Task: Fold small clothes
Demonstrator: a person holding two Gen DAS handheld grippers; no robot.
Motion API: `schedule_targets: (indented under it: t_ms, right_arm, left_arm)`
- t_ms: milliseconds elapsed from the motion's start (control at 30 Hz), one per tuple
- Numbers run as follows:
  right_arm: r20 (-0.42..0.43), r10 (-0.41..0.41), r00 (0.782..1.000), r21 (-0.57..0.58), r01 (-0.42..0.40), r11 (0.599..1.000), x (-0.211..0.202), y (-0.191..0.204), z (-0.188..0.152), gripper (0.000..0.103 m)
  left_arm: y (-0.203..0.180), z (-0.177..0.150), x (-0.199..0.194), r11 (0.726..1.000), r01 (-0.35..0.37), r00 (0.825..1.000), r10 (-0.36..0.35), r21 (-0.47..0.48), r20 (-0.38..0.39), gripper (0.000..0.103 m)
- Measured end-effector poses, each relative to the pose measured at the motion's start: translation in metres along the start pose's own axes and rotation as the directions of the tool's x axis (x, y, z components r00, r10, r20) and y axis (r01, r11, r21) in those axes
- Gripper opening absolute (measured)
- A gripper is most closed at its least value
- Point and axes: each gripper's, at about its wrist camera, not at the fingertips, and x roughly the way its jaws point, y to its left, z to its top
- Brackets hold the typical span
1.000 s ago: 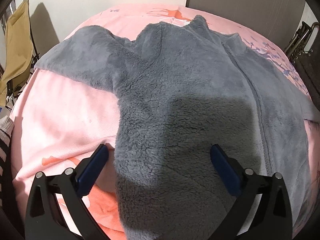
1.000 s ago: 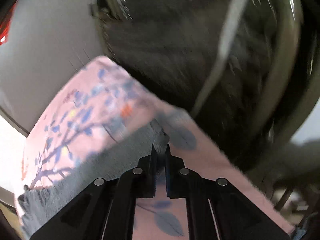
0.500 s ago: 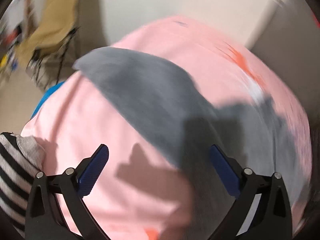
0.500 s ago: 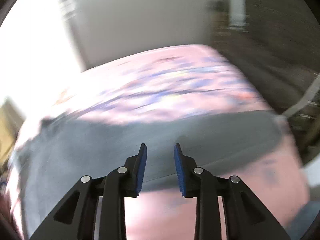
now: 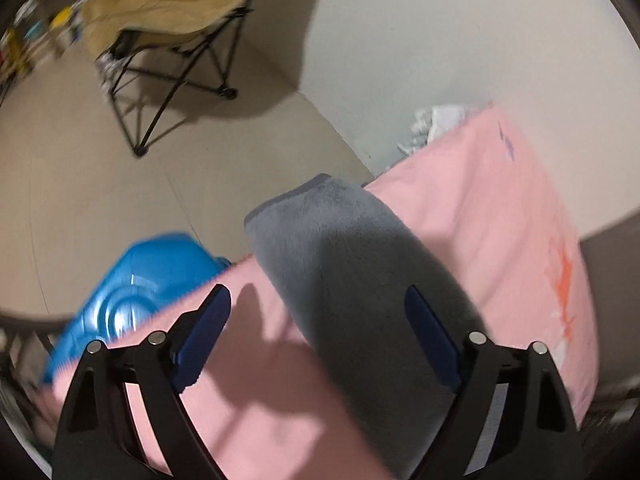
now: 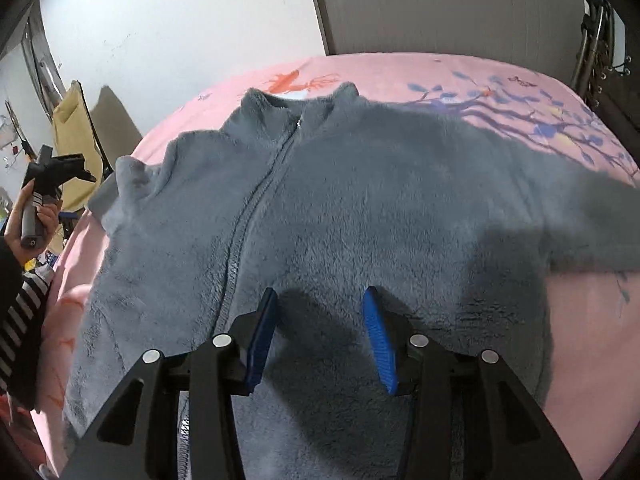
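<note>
On the pink bedspread, seen from the left wrist, the left gripper hangs spread wide and empty above a grey fleece sleeve reaching the bed's edge, a folding chair beyond. From the right wrist, the right gripper, jaws apart and holding nothing, hovers over the zipped grey fleece jacket lying flat, front up.

So the base is a bed with a pink sheet — blue branch print on one side, orange print near the far edge. A grey fleece jacket lies spread flat on it, zip up, one sleeve reaching the bed's edge — probably overhanging slightly
</note>
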Motion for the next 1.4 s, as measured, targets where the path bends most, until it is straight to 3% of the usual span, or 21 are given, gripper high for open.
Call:
schedule_targets:
  t_ms: [133,167,233,300,367,467,567,667,767,833,900,967,1100,1167,1267,1333,1367,1400]
  right_arm:
    - [0.0,-0.002,1.0,-0.021,0.002,1.0,0.006,0.005,0.0,0.056]
    - [-0.002,-0.01,1.0,-0.03,0.01,1.0,0.004,0.007,-0.001,0.057]
    - [-0.003,-0.023,1.0,-0.042,0.023,0.999,0.005,0.01,0.0,0.058]
    - [-0.004,-0.03,1.0,-0.045,0.029,0.999,0.005,0.01,0.0,0.058]
    - [-0.002,-0.036,0.999,-0.04,0.036,0.999,0.005,0.01,0.0,0.058]
    - [-0.019,-0.075,0.997,0.003,0.075,0.997,0.001,0.01,0.004,0.058]
    - [-0.007,0.007,1.0,0.065,-0.007,0.998,-0.01,0.017,0.011,0.058]
    - [-0.007,0.026,1.0,0.017,-0.026,1.0,-0.005,0.046,0.029,0.063]
    - [-0.05,0.071,0.996,-0.046,-0.073,0.996,0.022,0.085,0.06,0.062]
    - [-0.067,0.11,0.992,-0.08,-0.116,0.99,0.047,0.113,0.085,0.061]
    - [-0.062,0.075,0.995,-0.093,-0.081,0.992,0.075,0.135,0.111,0.052]
    - [-0.083,0.051,0.995,-0.087,-0.059,0.994,0.104,0.148,0.13,0.027]
    - [-0.173,-0.014,0.985,-0.146,-0.011,0.989,0.154,0.172,0.134,0.02]
    - [-0.141,-0.06,0.988,-0.184,0.033,0.982,0.162,0.181,0.133,0.024]
    - [-0.119,-0.077,0.99,-0.25,0.045,0.967,0.159,0.19,0.134,0.025]
    - [-0.081,0.015,0.997,-0.213,-0.032,0.976,0.134,0.176,0.137,0.023]
    - [-0.047,0.029,0.998,-0.207,-0.039,0.978,0.122,0.168,0.14,0.023]
    - [-0.018,0.019,1.0,-0.204,-0.023,0.979,0.113,0.159,0.142,0.024]
  left_arm:
    - [0.005,0.003,0.016,0.999,0.032,0.999,-0.032,0.01,-0.008,0.081]
    - [0.007,0.003,0.018,0.999,0.046,0.999,-0.046,-0.007,-0.01,0.075]
    - [0.01,0.001,0.017,0.997,0.07,0.998,-0.069,-0.035,0.009,0.052]
    - [0.009,0.001,0.012,0.996,0.085,0.996,-0.083,-0.037,0.042,0.018]
    - [0.007,0.001,0.0,0.997,0.073,0.994,-0.071,-0.026,0.079,0.009]
    - [0.008,-0.005,-0.032,1.0,0.004,0.989,-0.002,-0.011,0.148,0.008]
    - [0.015,-0.019,-0.057,0.998,-0.057,0.983,0.049,0.04,0.179,0.008]
    - [0.03,-0.03,-0.05,0.993,-0.111,0.987,0.104,0.051,0.122,0.009]
    - [0.052,-0.038,-0.037,0.991,-0.13,0.991,0.131,-0.028,0.036,0.009]
    - [0.061,-0.042,-0.037,0.99,-0.128,0.991,0.13,-0.062,0.024,0.009]
    - [0.064,-0.044,-0.045,0.989,-0.131,0.99,0.135,-0.065,0.048,0.008]
    - [0.067,-0.046,-0.057,0.988,-0.142,0.986,0.147,-0.066,0.079,0.008]
    - [0.077,-0.049,-0.066,0.983,-0.163,0.981,0.171,-0.086,0.091,0.008]
    - [0.086,-0.052,-0.071,0.979,-0.157,0.982,0.168,-0.132,0.084,0.008]
    - [0.082,-0.056,-0.09,0.973,-0.194,0.963,0.213,-0.125,0.166,0.008]
    - [0.066,-0.063,-0.108,0.985,-0.165,0.956,0.174,-0.057,0.238,0.009]
    - [0.056,-0.067,-0.113,0.987,-0.162,0.951,0.159,-0.011,0.264,0.014]
    - [0.043,-0.071,-0.116,0.986,-0.161,0.949,0.14,0.051,0.281,0.027]
